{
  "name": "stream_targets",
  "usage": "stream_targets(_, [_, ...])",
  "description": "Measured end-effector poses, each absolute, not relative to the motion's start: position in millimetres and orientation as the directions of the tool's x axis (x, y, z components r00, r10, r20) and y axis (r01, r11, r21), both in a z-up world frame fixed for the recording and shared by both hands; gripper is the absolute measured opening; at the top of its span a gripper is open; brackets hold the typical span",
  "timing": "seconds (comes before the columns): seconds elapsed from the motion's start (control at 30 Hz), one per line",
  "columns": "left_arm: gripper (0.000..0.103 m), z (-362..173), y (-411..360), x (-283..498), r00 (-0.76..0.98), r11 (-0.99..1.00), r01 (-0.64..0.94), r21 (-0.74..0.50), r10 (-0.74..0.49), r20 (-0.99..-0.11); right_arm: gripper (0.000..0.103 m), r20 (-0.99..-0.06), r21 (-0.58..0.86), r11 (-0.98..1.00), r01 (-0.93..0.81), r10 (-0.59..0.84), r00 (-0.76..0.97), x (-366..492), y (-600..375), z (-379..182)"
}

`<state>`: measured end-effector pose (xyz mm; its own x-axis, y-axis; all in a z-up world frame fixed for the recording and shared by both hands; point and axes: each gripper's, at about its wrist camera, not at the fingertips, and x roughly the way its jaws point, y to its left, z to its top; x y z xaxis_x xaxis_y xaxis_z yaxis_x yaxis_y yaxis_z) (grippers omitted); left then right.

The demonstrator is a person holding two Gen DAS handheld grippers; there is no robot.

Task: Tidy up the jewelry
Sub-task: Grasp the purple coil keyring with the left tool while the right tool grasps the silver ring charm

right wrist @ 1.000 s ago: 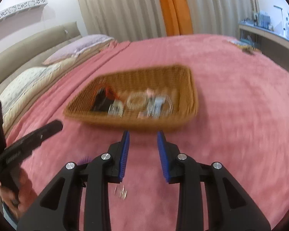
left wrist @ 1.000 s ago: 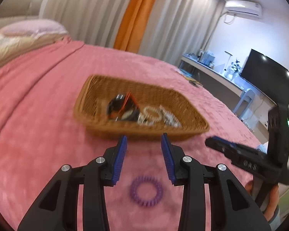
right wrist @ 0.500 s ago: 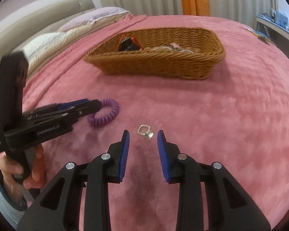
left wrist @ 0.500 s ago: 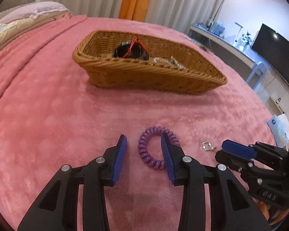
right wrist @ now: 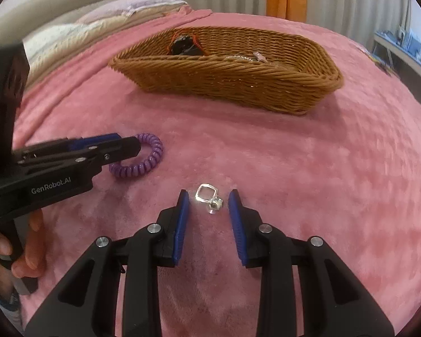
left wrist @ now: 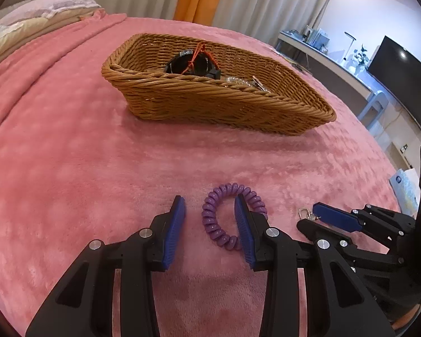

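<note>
Purple coil band straddled by parted left fingers; right fingers parted around silver ring, ungripped.

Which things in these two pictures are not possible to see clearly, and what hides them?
- Silver pieces in the wicker basket: both views, the near wall covers them; kind unclear.
- Black item with red cord: both views, half behind the rim.
- Purple coil bracelet: left wrist view, the left gripper finger covers its right side.
- Small silver ring piece: too small to identify; the right gripper straddles it.
</note>
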<state>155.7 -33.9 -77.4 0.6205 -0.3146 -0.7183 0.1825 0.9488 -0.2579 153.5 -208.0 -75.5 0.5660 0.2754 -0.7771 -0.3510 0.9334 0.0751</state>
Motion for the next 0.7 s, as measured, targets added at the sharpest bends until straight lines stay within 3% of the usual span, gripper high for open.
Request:
stream_targets(0.13, [0.034, -77.1, -40.4, 154.3, 0.625, 0.956, 0.192, -0.222, -0.293, -0.723, 0.010, -0.771, 0.078, 0.922, -0.379, 0.297, 0.563, 151.0, -205.7, -75.0])
stream_targets(0.17, [0.030, -77.0, -43.0, 153.5, 0.626, 0.957, 0.199, -0.210, -0.289, -0.724, 0.009, -0.770, 0.073, 0.921, -0.383, 0.296, 0.566, 149.2, -204.9, -74.6])
stream_targets(0.2, [0.016, -77.5, -46.1, 153.1, 0.624, 0.958, 0.208, -0.199, -0.287, -0.727, 0.009, -0.768, 0.068, 0.921, -0.385, 0.294, 0.569, 147.5, -204.6, -74.3])
stream_targets(0.23, [0.010, -78.1, -47.5, 153.4, 0.624, 0.960, 0.206, -0.188, -0.277, -0.731, 0.009, -0.765, 0.063, 0.919, -0.389, 0.295, 0.573, 145.3, -204.4, -73.6])
stream_targets(0.7, [0.009, -60.3, -44.4, 135.9, 0.707, 0.959, 0.221, -0.178, -0.284, -0.648, 0.009, -0.658, 0.211, 0.882, -0.422, 0.447, 0.606, 129.7, -228.4, -51.7])
